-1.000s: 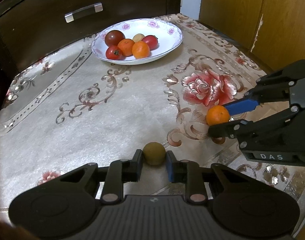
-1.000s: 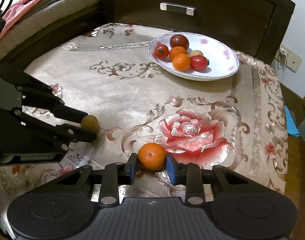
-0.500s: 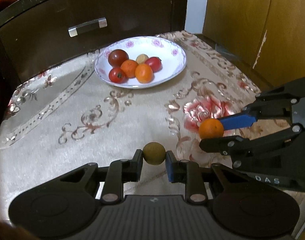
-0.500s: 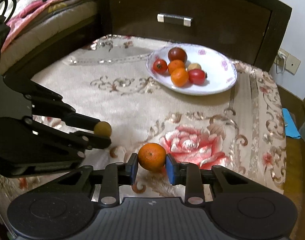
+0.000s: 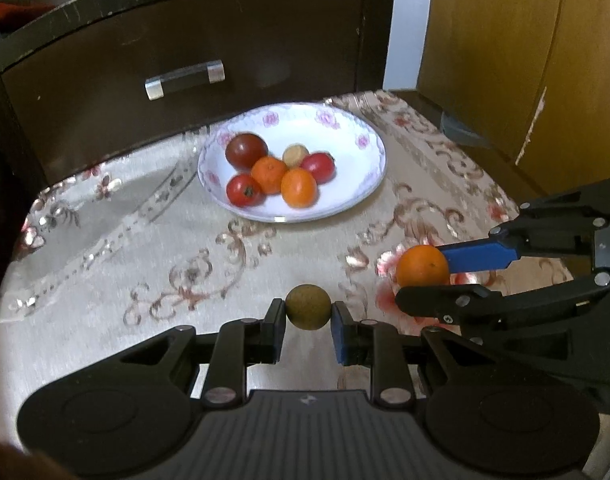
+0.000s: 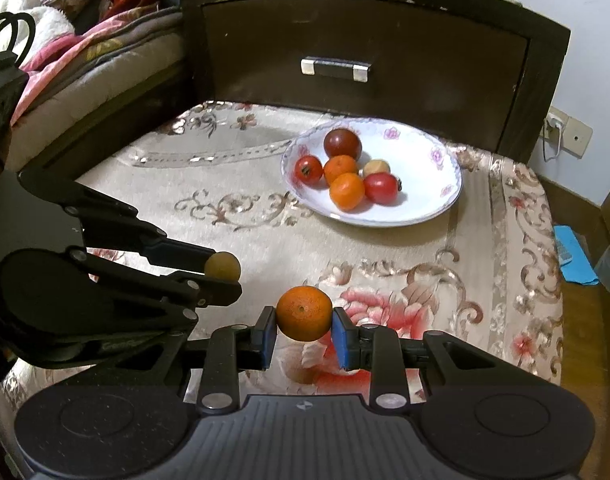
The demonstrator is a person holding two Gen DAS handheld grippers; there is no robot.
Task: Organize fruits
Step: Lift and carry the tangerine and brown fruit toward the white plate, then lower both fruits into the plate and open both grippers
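My left gripper is shut on a small brown round fruit, held above the tablecloth; it also shows in the right wrist view. My right gripper is shut on an orange, also held in the air; the orange shows at the right of the left wrist view. A white flowered plate at the back of the table holds several fruits: tomatoes, two oranges and a small brown fruit. It also shows in the right wrist view.
The table has a beige floral cloth. A dark drawer front with a metal handle stands right behind the plate. A wooden cabinet is at the right. Bedding lies at the left.
Both grippers have risen off the table with their fruits and moved toward the plate. The plate sits lower and nearer in both views.
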